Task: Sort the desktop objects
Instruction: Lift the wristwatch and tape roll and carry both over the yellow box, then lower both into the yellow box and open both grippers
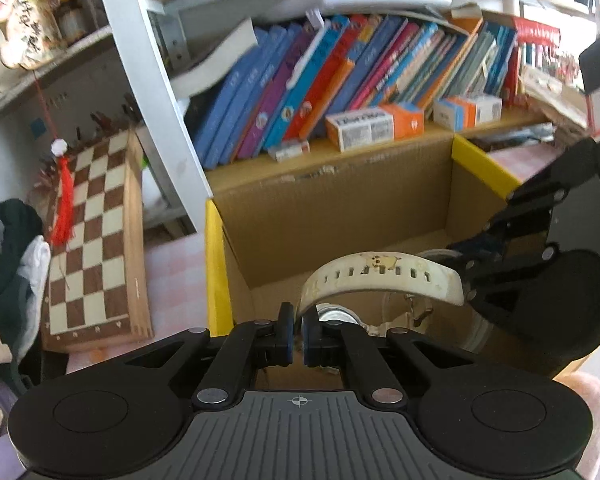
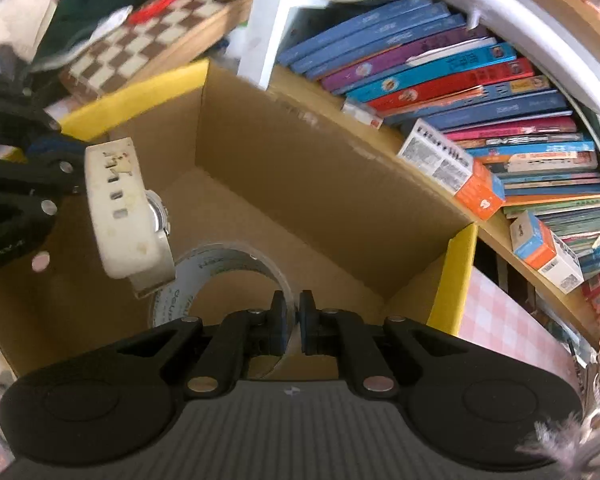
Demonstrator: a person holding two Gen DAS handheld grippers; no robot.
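Note:
A white watch [image 1: 380,274] with a perforated strap arches up from my left gripper [image 1: 298,322], which is shut on one end of the strap. The right wrist view shows the watch [image 2: 120,204] hanging at the left from the left gripper [image 2: 74,172], its metal face turned to the right. My right gripper [image 2: 294,310] is shut on the rim of a clear tape roll [image 2: 220,264]. In the left wrist view the right gripper [image 1: 468,280] comes in from the right beside the strap, with the tape roll [image 1: 440,320] below it. Both grippers hang over an open cardboard box [image 1: 332,216] [image 2: 300,160] with yellow rims.
Leaning books [image 1: 320,80] [image 2: 460,72] and small orange-and-white cartons [image 1: 374,126] [image 2: 452,168] fill the shelf behind the box. A wooden chessboard [image 1: 96,240] [image 2: 160,32] stands left of the box, beside a pile of clothes [image 1: 8,248]. A pink checked cloth [image 2: 500,320] covers the desk.

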